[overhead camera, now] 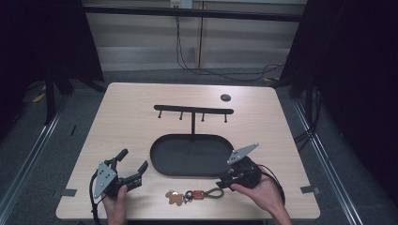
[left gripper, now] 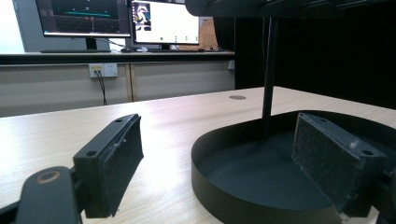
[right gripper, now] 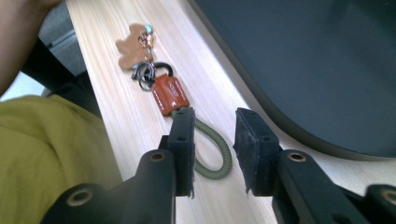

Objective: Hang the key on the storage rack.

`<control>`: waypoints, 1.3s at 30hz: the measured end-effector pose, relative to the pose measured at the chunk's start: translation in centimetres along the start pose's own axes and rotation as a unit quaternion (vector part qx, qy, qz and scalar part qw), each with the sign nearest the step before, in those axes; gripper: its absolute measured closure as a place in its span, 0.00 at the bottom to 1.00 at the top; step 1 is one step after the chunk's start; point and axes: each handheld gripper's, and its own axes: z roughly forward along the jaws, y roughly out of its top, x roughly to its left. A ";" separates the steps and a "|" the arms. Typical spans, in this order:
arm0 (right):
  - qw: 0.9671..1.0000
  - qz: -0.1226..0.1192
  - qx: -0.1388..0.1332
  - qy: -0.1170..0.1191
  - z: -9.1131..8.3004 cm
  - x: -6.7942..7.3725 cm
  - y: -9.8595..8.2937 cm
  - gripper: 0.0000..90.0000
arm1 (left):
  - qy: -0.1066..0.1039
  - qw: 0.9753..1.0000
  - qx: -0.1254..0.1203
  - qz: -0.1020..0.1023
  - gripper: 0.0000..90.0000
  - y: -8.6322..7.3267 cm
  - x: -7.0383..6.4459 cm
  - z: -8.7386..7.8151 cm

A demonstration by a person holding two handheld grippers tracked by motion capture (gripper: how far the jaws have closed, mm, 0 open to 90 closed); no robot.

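Observation:
A keychain lies near the table's front edge: a brown bear charm (overhead camera: pixel 175 198) (right gripper: pixel 132 46), metal rings, a red leather tag (overhead camera: pixel 197 194) (right gripper: pixel 169 94) and a green cord loop (overhead camera: pixel 213 192) (right gripper: pixel 223 150). My right gripper (overhead camera: pixel 225 182) (right gripper: pixel 217 147) is open, with its jaws low over the table on either side of the loop's end, not closed on it. At the front left my left gripper (overhead camera: pixel 134 159) (left gripper: pixel 222 163) rests wide open with nothing in it, pointing at the black oval tray (overhead camera: pixel 155 157) (left gripper: pixel 210 154).
A black rack with several hooks (overhead camera: pixel 193 110) rises on a post from the tray's far side. A small dark disc (overhead camera: pixel 225 97) lies at the back right of the table. The tray's wall (right gripper: pixel 303 70) runs close beside my right gripper. Dark stands flank the table.

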 end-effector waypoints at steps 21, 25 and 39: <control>0.993 0.000 0.114 0.031 3.4 -0.9 1.5 0.73 | 0.000 1.000 0.000 0.000 0.18 0.0 0.0 0.0; 0.992 -0.003 0.122 0.023 3.4 -0.9 1.9 0.66 | -0.002 1.000 0.000 0.001 0.18 0.0 0.0 0.0; 0.988 -0.013 0.155 0.022 3.8 -1.4 2.6 0.83 | -0.001 1.000 -0.001 0.001 0.18 0.0 0.0 0.0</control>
